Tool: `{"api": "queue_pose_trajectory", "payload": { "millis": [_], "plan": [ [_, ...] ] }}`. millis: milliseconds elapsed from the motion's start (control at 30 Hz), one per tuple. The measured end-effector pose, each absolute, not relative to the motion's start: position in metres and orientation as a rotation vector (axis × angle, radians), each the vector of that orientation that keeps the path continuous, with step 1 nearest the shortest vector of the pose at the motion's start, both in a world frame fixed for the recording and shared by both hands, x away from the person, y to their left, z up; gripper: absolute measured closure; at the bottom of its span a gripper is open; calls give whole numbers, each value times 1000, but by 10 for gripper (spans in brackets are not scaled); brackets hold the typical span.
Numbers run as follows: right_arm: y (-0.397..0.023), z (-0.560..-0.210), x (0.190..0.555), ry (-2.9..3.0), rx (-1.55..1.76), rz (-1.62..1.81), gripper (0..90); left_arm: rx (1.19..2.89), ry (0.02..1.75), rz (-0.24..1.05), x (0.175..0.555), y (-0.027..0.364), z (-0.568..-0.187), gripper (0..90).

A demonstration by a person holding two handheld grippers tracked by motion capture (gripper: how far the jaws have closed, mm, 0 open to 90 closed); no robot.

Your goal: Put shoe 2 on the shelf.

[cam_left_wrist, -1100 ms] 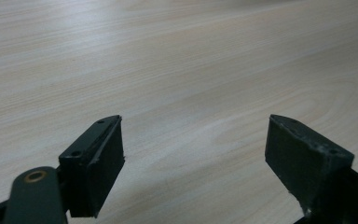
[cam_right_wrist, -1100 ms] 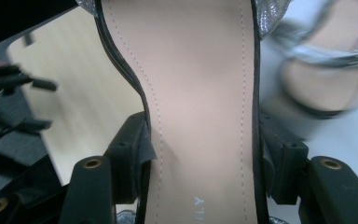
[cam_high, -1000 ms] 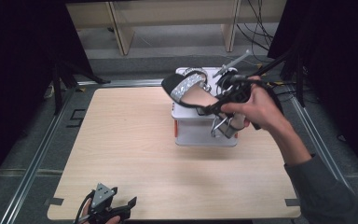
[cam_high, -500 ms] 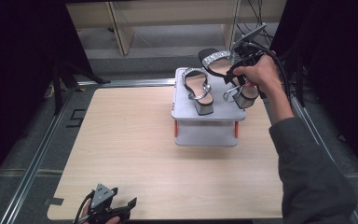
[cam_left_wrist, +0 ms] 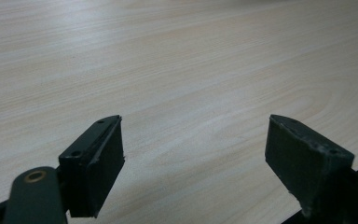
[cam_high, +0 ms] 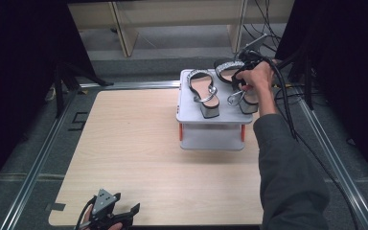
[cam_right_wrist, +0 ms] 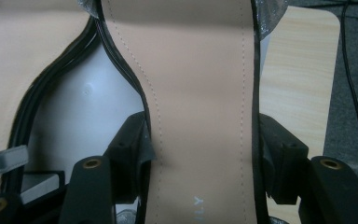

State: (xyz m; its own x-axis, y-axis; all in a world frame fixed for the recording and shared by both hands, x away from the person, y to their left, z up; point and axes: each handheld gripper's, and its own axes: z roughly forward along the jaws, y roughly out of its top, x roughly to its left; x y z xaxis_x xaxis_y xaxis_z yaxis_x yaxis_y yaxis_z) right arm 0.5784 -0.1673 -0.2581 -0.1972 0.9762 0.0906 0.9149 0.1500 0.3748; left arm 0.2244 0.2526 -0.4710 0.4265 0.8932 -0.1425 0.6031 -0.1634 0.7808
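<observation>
Right gripper clamped across the waist of a block-heeled sandal, one jaw against each edge of the tan insole; the sandal rests on the right part of a grey two-tier stand. Just to this gripper's left, a second sandal sits on the same top plate. Left gripper, well apart at the near table edge, jaws wide apart, holding nothing, bare wood beneath.

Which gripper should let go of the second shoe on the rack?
The right gripper. It grips the second sandal over the grey rack, while the open left gripper waits far off.
</observation>
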Motion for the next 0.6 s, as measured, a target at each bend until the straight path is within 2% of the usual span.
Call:
{"api": "queue_pose_trajectory", "payload": {
  "millis": [333,400,533,600],
  "plan": [
    [-158,-273,587,2193,1957,498,408,1870,1270,448,223,253,-470,191],
    [-154,-275,587,2165,1981,494,383,1883,1265,450,223,253,-469,191],
    [-155,-265,581,2227,2007,578,246,1878,1274,446,223,252,-470,190],
    [-157,-262,579,2253,1986,580,228,1872,1273,445,223,252,-470,190]
  ]
}}
